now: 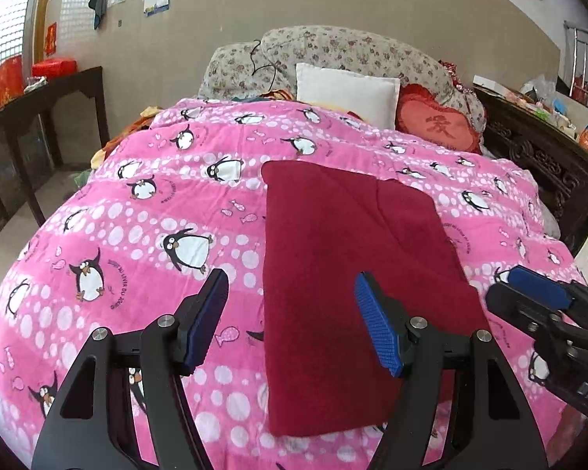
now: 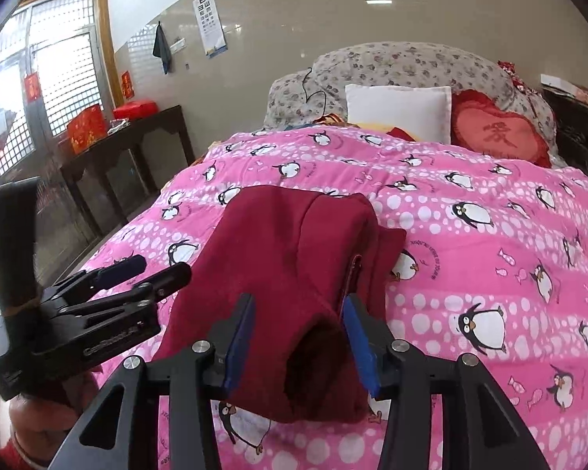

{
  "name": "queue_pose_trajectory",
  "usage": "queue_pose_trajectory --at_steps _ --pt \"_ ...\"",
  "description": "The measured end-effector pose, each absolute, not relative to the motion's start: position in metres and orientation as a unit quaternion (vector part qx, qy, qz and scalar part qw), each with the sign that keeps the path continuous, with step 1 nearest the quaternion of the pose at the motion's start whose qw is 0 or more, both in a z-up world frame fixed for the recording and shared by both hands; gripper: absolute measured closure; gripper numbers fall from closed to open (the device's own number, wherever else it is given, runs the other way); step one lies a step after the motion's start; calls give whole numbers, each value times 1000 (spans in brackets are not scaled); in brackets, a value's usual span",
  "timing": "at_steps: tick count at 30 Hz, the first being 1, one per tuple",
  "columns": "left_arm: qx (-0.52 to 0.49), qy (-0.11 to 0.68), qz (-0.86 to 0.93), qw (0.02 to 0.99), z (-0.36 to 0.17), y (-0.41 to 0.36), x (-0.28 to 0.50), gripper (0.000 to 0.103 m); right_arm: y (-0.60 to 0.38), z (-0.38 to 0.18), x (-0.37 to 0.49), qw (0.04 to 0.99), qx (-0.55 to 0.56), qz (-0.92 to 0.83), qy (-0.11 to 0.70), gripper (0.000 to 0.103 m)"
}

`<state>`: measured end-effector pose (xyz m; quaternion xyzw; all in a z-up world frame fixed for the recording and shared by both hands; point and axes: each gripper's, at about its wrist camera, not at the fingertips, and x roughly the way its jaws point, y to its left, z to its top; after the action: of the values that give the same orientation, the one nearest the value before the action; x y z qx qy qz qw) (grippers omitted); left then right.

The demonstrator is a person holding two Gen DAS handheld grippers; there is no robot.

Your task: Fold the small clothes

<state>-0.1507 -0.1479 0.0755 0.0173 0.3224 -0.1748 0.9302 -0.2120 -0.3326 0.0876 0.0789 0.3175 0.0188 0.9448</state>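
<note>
A dark red garment (image 1: pixel 349 258) lies folded into a long rectangle on the pink penguin quilt (image 1: pixel 145 211). My left gripper (image 1: pixel 294 313) is open, its fingers straddling the garment's left edge near the front, holding nothing. My right gripper (image 1: pixel 529 293) shows at the right of the left wrist view, beside the garment's right edge. In the right wrist view the garment (image 2: pixel 286 258) is bunched and lifted between the wide jaws of my right gripper (image 2: pixel 298 333), whose blue pads do not press it. The left gripper (image 2: pixel 145 274) shows at the left.
A white pillow (image 1: pixel 345 90), a red heart cushion (image 1: pixel 439 125) and a floral duvet (image 1: pixel 333 51) lie at the bed's head. A dark wooden side table (image 1: pixel 39 105) with red boxes stands left. A carved dark cabinet (image 1: pixel 545 156) stands right of the bed.
</note>
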Motion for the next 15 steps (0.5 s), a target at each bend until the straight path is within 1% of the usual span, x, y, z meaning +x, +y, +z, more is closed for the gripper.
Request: queue_pose_trajectory --at_steps 15 --pt "39 307 -151 939 79 -139 -159 35 -324 85 -203 942 71 21 327 58"
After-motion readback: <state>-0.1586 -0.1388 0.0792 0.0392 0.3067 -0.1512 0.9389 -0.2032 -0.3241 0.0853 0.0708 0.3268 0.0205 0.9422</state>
